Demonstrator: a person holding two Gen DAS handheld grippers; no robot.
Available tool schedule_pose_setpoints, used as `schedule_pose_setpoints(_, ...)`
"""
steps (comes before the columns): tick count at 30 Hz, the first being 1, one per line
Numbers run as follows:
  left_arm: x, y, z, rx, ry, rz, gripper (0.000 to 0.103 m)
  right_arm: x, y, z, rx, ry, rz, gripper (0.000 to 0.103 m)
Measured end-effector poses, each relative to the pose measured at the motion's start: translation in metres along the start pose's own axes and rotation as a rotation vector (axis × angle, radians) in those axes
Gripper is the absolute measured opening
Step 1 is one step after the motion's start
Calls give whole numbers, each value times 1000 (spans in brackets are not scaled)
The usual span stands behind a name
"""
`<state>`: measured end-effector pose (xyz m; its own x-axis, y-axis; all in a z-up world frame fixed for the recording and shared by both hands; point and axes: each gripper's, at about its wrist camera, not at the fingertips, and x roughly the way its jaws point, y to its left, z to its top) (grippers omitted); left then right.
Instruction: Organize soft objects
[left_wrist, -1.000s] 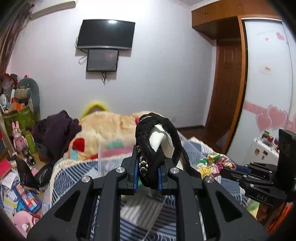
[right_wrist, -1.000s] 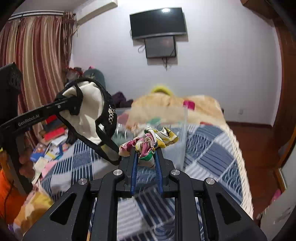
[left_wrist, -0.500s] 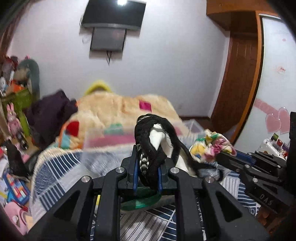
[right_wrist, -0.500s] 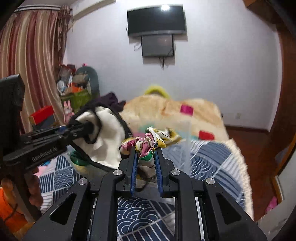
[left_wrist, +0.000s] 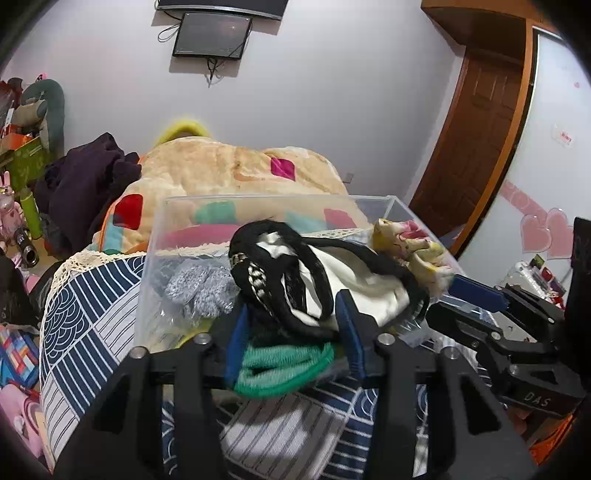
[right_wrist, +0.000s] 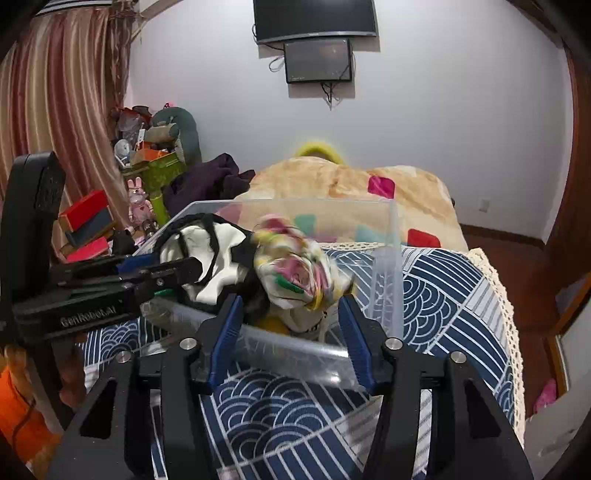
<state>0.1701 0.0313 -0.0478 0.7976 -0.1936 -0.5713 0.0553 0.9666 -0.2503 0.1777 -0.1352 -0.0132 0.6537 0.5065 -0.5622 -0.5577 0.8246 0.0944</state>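
Blue-padded fingers (left_wrist: 236, 343) of our left gripper (left_wrist: 293, 332) are parting at the lower middle of the left view, and the black-and-white garment (left_wrist: 314, 284) lies between them with a gap at each pad, resting on a green knitted piece (left_wrist: 280, 369) in the clear plastic bin (left_wrist: 155, 236). Our right gripper (right_wrist: 291, 328) is opening too; its pads (right_wrist: 227, 332) stand clear of the floral cloth (right_wrist: 295, 269), which looks blurred between and just above them, over the bin's near wall.

Outward from there, the two grippers crowd the same bin. In the left view the right gripper (left_wrist: 480, 306) reaches in from the right edge, just beside the floral cloth (left_wrist: 410, 243); in the right view the left gripper (right_wrist: 122, 280) comes from the left, touching the garment (right_wrist: 207, 254). A grey knitted item (left_wrist: 199, 291) sits in the bin's left part.

Beyond the bin's far rim lies a beige blanket (right_wrist: 351, 184), and the blue patterned bedspread (right_wrist: 443, 295) spreads open to the right, up to its lace edge. Clutter fills the left of the room under the striped curtain (right_wrist: 55, 92).
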Motion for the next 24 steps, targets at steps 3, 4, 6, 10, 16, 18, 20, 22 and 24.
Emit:
schedule_pose_setpoints(3, -13, -3, -2, 21, -18, 10, 54, -8, 0, -2, -11, -10, -8, 51)
schedule_pose_setpoints(4, -19, -5, -3, 35, -27, 17, 56, -11, 0, -3, -9, -13, -2, 51)
schedule_pose_setpoints(6, -33, -10, -5, 59, -53, 25, 61, -22, 1, -4, -6, -29, 5, 52)
schedule_pose_setpoints(10, -63, -19, -5, 97, -124, 44, 66, -44, 4, 1, -11, -79, 8, 52)
schedule_pose_setpoints(16, -106, -36, -7, 138, -232, 65, 81, -79, 8, 13, 10, -188, 21, 60)
schedule_pose_setpoints(18, -119, -39, -10, 132, -267, 59, 91, -90, 12, 14, 3, -213, 21, 61)
schedule_pose_setpoints(20, -130, -44, -14, 142, -293, 61, 93, -99, 16, 12, -8, -238, 12, 73)
schedule_pose_setpoints(22, -137, -49, -17, 154, -312, 72, 96, -107, 20, 9, -19, -272, 5, 83)
schedule_pose_setpoints(24, -143, -54, -21, 165, -334, 77, 102, -114, 25, 6, -29, -298, -7, 87)
